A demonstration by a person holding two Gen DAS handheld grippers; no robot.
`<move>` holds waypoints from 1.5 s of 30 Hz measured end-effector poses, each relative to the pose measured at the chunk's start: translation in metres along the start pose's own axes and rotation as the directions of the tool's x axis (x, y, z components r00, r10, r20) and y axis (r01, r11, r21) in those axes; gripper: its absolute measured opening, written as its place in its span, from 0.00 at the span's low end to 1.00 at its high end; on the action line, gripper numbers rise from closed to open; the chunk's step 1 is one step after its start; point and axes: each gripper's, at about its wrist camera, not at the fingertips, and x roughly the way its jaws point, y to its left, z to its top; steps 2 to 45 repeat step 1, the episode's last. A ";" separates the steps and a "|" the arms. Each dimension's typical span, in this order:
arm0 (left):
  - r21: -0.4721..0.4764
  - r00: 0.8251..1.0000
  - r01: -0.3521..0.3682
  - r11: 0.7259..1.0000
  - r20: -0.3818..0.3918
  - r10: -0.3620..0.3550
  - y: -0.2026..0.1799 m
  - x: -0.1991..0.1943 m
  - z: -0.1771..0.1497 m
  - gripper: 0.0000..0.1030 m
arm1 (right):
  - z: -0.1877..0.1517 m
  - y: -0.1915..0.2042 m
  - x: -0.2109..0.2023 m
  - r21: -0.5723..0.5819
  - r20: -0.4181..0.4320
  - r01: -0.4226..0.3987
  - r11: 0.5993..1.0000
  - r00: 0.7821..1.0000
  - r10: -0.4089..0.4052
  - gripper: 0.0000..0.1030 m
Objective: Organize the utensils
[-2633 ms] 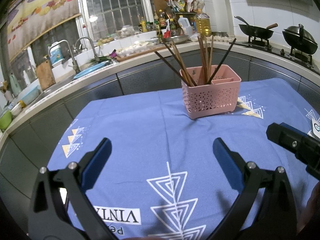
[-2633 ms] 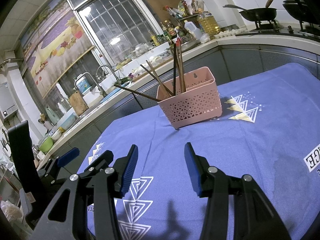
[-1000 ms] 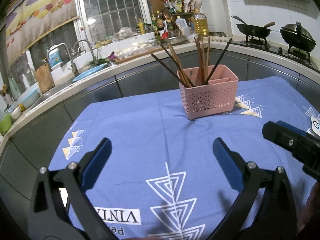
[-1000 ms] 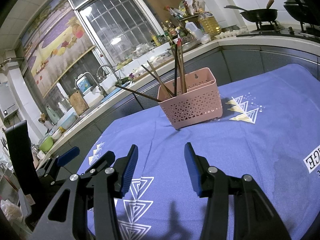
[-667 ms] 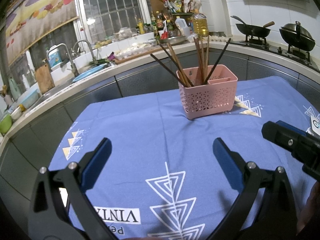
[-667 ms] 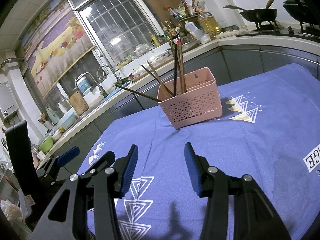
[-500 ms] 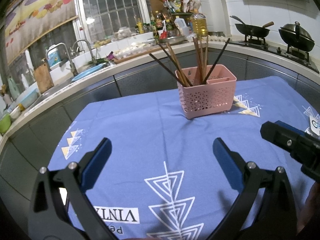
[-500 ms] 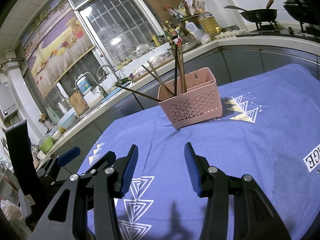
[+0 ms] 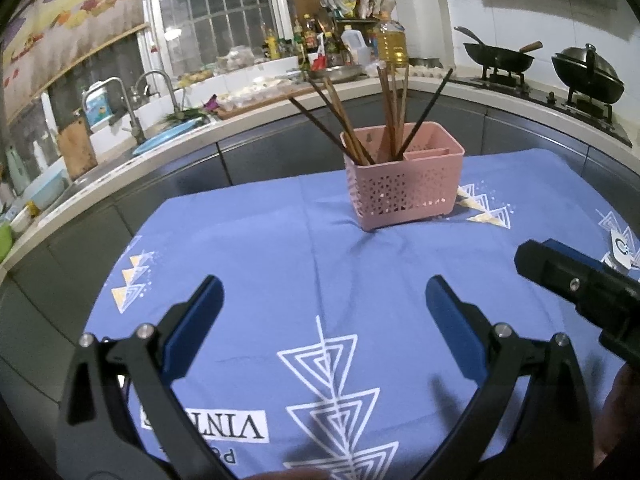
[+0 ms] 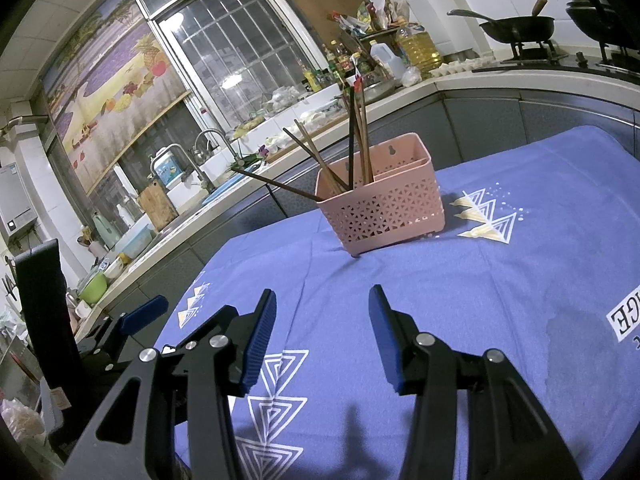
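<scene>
A pink perforated utensil basket stands on the blue tablecloth toward the far side. Several brown and dark chopsticks lean out of its larger compartment; its small side compartment looks empty. My left gripper is open, well short of the basket, with nothing between its blue pads. My right gripper is also open and empty, hovering over the cloth in front of the basket. The right gripper's body shows at the right of the left wrist view, and the left gripper's finger at the left of the right wrist view.
The tablecloth carries white triangle prints and a text label. A curved kitchen counter runs behind the table with a sink and taps, bottles and two woks on a stove.
The left wrist view has drifted slightly, so the basket sits a little lower and more to the left. Both grippers stay open and empty; the right wrist view is unchanged.
</scene>
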 end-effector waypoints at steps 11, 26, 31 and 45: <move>0.000 1.000 0.001 1.000 -0.002 -0.001 0.000 0.001 0.000 0.94 | 0.000 0.000 0.000 0.001 0.000 0.000 1.000 1.000 0.000 0.48; 0.000 1.000 0.001 1.000 -0.002 -0.001 0.000 0.001 0.000 0.94 | 0.000 0.000 0.000 0.001 0.000 0.000 1.000 1.000 0.000 0.48; 0.000 1.000 0.001 1.000 -0.002 -0.001 0.000 0.001 0.000 0.94 | 0.000 0.000 0.000 0.001 0.000 0.000 1.000 1.000 0.000 0.48; 0.000 1.000 0.001 1.000 -0.002 -0.001 0.000 0.001 0.000 0.94 | 0.000 0.000 0.000 0.001 0.000 0.000 1.000 1.000 0.000 0.48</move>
